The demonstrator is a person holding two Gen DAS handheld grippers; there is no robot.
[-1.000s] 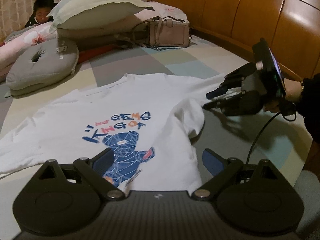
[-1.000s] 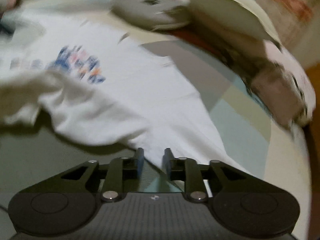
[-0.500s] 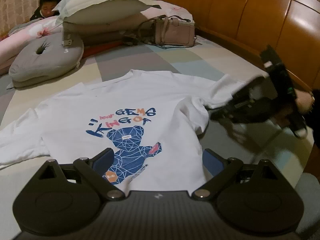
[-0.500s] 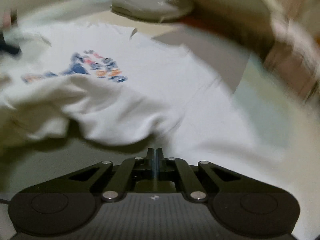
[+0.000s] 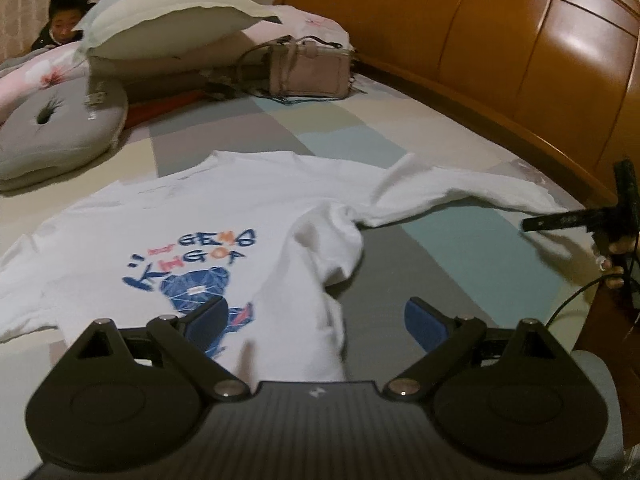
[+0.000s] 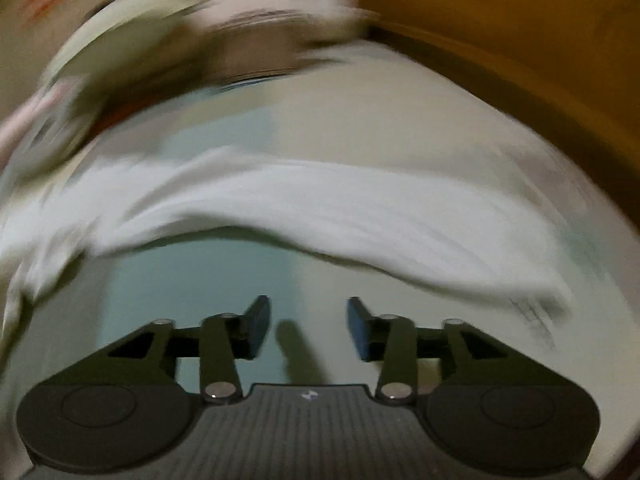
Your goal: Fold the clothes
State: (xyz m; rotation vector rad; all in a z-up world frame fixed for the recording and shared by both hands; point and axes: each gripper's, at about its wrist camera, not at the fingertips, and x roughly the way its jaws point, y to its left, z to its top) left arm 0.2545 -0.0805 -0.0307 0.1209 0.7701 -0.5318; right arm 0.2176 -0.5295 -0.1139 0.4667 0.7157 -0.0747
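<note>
Shirt (image 5: pixel 224 216): white, blue bear print and lettering on the front, spread face up on the bed (image 5: pixel 472 248). One sleeve (image 5: pixel 460 192) is stretched out flat toward the headboard (image 5: pixel 520 60); the cloth beside it is bunched into a raised fold (image 5: pixel 328 240).

Left gripper (image 5: pixel 316 320): held low over the shirt's hem, jaws wide apart, nothing between them. One blue pad (image 5: pixel 208 318) is seen against the print, the other (image 5: pixel 422 326) over a grey patch of the bedcover.

Right gripper (image 6: pixel 308 326): jaws apart, empty, just short of the sleeve (image 6: pixel 320 216), over pale blue and cream cover. In the left view only a dark finger of it (image 5: pixel 560 222) and the holding hand (image 5: pixel 616 256) are seen, at the frame's edge past the sleeve end, with a cable trailing.

Handbag (image 5: pixel 308 70): pinkish, zipped, standing at the far side of the bed; contents cannot be told.

Also at the far side: a large pillow (image 5: pixel 172 28), a grey cushion with a centre hole (image 5: pixel 52 128), a floral quilt (image 5: pixel 36 76), a person (image 5: pixel 64 20) behind it.

Views compared: print, bag and cushions are shown clearly by the left view only. The right view is heavily blurred; only the sleeve, the cover and smeared bedding are given.
</note>
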